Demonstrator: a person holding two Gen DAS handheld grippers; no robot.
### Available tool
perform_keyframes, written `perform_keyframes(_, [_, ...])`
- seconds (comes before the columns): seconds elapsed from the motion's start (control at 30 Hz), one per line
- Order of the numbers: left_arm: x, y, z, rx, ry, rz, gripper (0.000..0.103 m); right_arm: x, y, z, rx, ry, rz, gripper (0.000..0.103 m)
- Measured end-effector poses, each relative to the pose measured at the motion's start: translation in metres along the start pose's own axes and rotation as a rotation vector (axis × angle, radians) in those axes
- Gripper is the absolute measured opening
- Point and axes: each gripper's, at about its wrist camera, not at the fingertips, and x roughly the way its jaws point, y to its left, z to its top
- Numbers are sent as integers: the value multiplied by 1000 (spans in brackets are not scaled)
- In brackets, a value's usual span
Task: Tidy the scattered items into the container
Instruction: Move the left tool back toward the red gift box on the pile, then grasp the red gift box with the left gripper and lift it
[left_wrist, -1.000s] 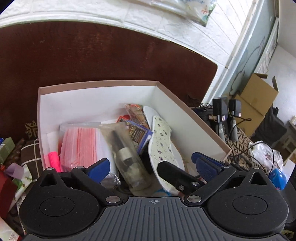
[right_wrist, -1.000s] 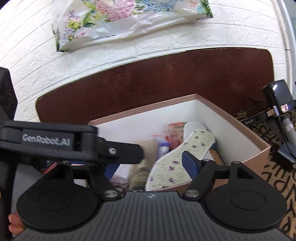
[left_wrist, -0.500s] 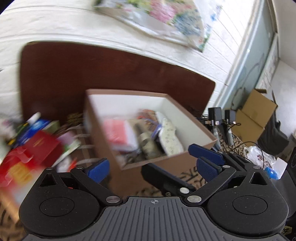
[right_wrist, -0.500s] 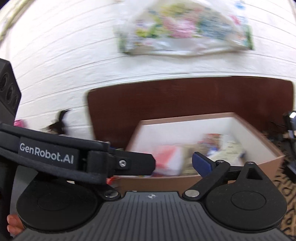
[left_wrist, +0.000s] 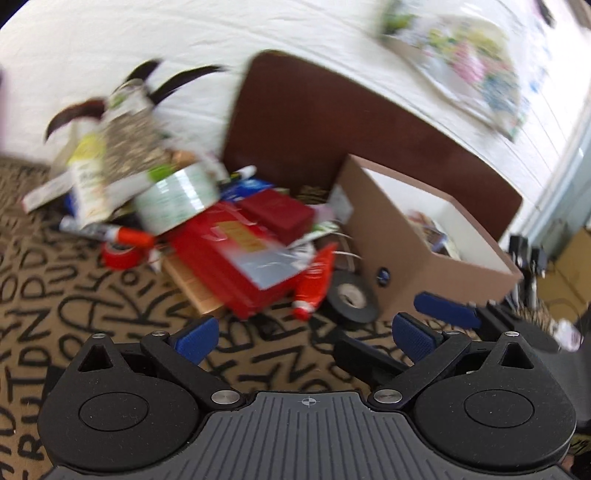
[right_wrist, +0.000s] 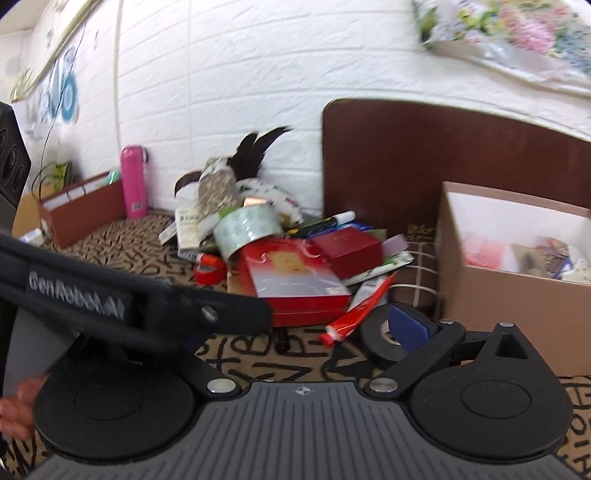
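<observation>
A: Two grippers, both empty-handed, hang above a pile on the tan cloth printed with black letters (left_wrist: 74, 306). Going left to right, what lies ahead of the left gripper (left_wrist: 302, 334)?

B: Farthest left a roll of red tape (left_wrist: 120, 254), then a wide roll of clear tape (left_wrist: 175, 197) propped on the heap, a flat red gift box with a silvery panel (left_wrist: 240, 254), a smaller dark-red box (left_wrist: 279, 214) behind it, a red-and-white tube (left_wrist: 314, 280), and a roll of black tape (left_wrist: 351, 299) just beside the open tan cardboard box with white inner walls (left_wrist: 417, 251). The view is blurred, so smaller pieces are hard to name.

A: And its jaws?

B: Spread wide, blue pads apart, nothing between them. The pile sits beyond the tips, mostly ahead and left; the black tape is ahead of the right pad.

A: The right gripper (right_wrist: 306, 328)?

B: Its jaws have just been opening and stand wide, nothing pinched. The left gripper's black body crosses over its left finger. From there a pink bottle (right_wrist: 133, 181) stands far left by the white brick wall (right_wrist: 221, 92), the red gift box (right_wrist: 295, 280) lies ahead, the tube (right_wrist: 360, 306) points toward the gap, the black tape (right_wrist: 376, 338) sits right behind the blue right pad, and the cardboard box (right_wrist: 509, 306), already holding items, stands at the right.
</observation>
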Motion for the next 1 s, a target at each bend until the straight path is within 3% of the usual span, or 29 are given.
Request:
perform_keyframes(0.13, [13, 23, 12, -41, -8, 6, 103, 20, 1, -2, -11, 30, 33, 100])
perform_keyframes(0.6, [87, 51, 41, -18, 44, -1, 103, 118, -23, -3, -23, 63, 83, 103])
perform_keyframes(0.7, [99, 56, 43, -12, 56, -5, 103, 130, -30, -4, 20, 60, 132, 103])
perform_keyframes(1.0, [112, 58, 44, 11, 51, 3, 103, 136, -37, -6, 11, 32, 159, 103])
